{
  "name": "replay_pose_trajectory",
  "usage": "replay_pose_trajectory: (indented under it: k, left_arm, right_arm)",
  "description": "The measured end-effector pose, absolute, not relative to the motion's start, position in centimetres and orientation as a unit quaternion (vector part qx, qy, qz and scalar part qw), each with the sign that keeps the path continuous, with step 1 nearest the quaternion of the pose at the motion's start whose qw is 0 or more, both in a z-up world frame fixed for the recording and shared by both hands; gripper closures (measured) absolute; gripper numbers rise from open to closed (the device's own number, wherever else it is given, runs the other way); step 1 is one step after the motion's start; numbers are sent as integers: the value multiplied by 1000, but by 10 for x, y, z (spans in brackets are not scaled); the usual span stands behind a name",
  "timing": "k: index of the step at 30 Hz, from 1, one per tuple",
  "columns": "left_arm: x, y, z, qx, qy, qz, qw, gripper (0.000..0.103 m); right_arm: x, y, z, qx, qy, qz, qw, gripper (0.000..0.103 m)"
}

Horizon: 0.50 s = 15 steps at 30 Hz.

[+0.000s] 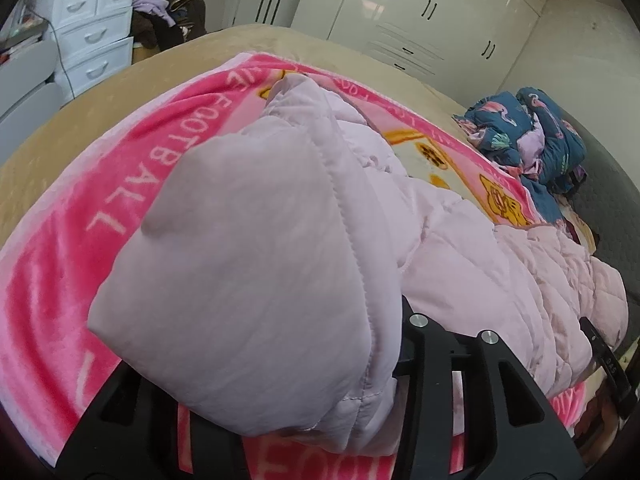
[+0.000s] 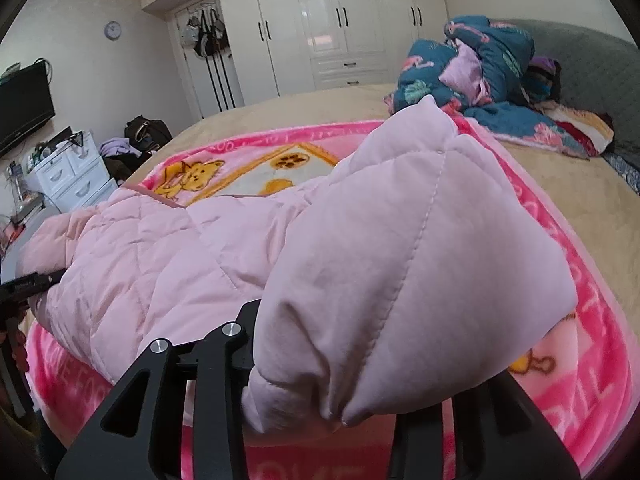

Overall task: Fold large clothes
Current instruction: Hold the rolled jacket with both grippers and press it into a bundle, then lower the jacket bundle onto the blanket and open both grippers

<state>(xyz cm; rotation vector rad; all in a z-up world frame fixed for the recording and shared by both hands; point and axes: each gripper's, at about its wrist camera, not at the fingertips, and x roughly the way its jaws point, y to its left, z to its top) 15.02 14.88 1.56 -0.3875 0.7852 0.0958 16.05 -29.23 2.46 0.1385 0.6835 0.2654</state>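
One pale pink quilted jacket (image 1: 256,216). One pink printed blanket (image 1: 60,280) under it. One tan bed (image 2: 580,200). One bundle of blue patterned bedding (image 2: 472,68). One white drawer unit (image 1: 96,36). One white wardrobe (image 2: 340,20). One wall clock (image 2: 113,30). One dark screen (image 2: 24,104). Two grippers: left gripper (image 1: 256,420), right gripper (image 2: 340,420).

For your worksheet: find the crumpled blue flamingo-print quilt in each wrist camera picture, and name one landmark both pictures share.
Left wrist view: blue flamingo-print quilt lies at the right edge, beyond the pink blanket.
Right wrist view: the quilt sits upper right, against the grey headboard.
Shared landmark: the white wardrobe behind the bed.
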Motion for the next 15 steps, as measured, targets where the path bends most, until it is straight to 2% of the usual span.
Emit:
replay_pose_trajectory:
  k: [9,13,15]
  left_arm:
    - [150,152,5,-203,386,54,898,64]
    - [148,154,2,-205,389,57,897,62]
    - [147,155,1,-207,389,57,896,60]
  right_arm:
    - [181,-297,2,97,392,104,909,49]
    - [178,-307,-12,137,414,103,894,33]
    - [177,-313,-16,152,422,105,888,29]
